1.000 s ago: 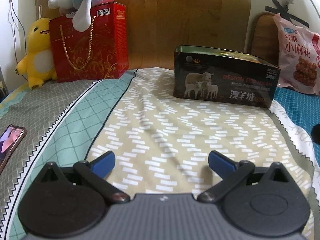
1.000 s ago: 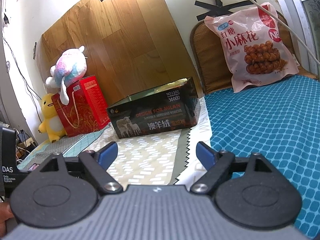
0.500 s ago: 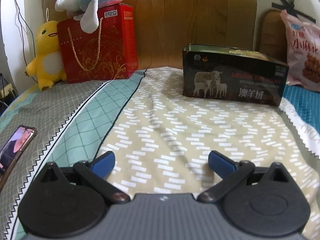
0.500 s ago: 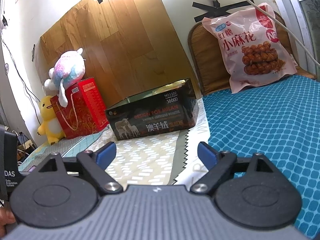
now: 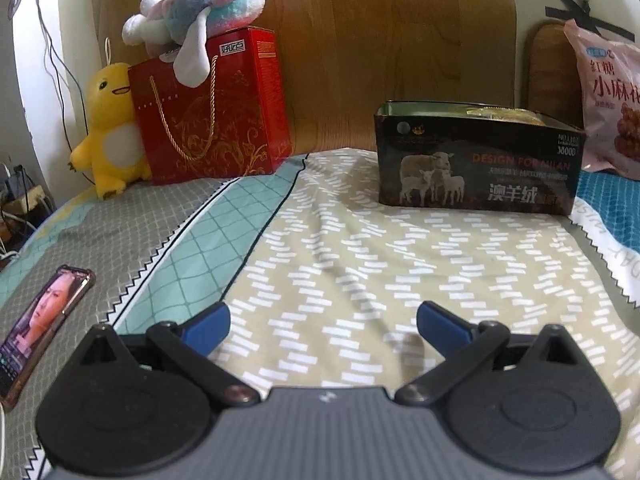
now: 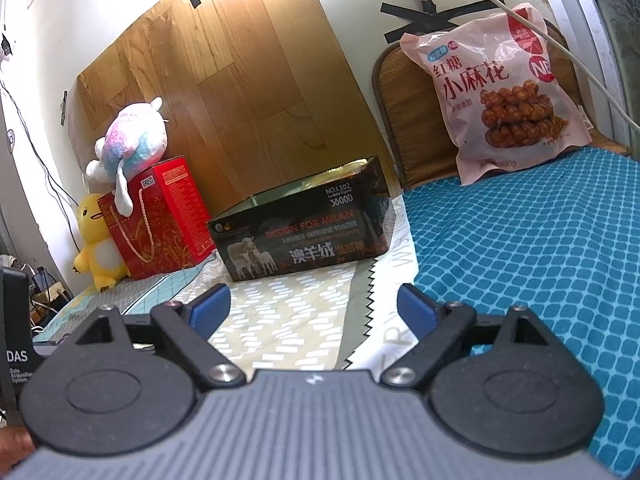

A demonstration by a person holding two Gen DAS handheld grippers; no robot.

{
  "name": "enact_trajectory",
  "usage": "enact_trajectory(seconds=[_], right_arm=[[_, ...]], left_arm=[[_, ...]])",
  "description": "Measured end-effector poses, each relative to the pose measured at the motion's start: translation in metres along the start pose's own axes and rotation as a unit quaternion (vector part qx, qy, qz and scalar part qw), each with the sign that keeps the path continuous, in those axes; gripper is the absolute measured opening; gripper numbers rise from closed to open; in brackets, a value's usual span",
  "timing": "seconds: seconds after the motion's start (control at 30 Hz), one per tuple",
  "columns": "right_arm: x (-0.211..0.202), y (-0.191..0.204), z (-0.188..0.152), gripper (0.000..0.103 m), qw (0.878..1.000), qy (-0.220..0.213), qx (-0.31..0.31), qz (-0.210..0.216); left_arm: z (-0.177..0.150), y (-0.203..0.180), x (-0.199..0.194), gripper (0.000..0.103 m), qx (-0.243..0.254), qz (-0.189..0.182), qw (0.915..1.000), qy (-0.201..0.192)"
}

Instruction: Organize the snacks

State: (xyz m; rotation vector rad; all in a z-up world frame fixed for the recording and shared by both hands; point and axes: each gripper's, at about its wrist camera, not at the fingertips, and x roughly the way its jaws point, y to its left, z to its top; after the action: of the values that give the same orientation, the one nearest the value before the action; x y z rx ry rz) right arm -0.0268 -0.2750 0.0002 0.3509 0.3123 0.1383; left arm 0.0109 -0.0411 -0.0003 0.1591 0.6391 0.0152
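Observation:
A pink snack bag (image 6: 504, 92) with twisted dough sticks printed on it leans upright against the headboard at the far right; its edge shows in the left wrist view (image 5: 612, 100). A dark open-top box (image 5: 476, 160) with sheep printed on it stands on the bed, with yellow packets just visible inside; it also shows in the right wrist view (image 6: 300, 232). My left gripper (image 5: 322, 326) is open and empty, low over the beige bedspread, well short of the box. My right gripper (image 6: 314, 308) is open and empty, short of the box and bag.
A red gift bag (image 5: 212, 108) with a pastel plush toy (image 5: 204, 0) on top and a yellow plush duck (image 5: 110, 128) stand at the back left. A phone (image 5: 40, 320) lies on the bed at the left. A blue patterned pillow (image 6: 532, 248) lies below the snack bag.
The left gripper's view has swung left, so the box and snack bag sit further right. The right gripper has shifted slightly. Both grippers stay open and empty.

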Motion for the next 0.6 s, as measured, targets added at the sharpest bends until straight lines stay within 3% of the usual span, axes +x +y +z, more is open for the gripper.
enact_trajectory(seconds=[0.6], right_arm=[[-0.0006, 0.0000, -0.0002, 0.093, 1.000, 0.000, 0.001, -0.001]], left_arm=[[-0.0001, 0.0058, -0.0023, 0.103, -0.014, 0.026, 0.9995, -0.013]])
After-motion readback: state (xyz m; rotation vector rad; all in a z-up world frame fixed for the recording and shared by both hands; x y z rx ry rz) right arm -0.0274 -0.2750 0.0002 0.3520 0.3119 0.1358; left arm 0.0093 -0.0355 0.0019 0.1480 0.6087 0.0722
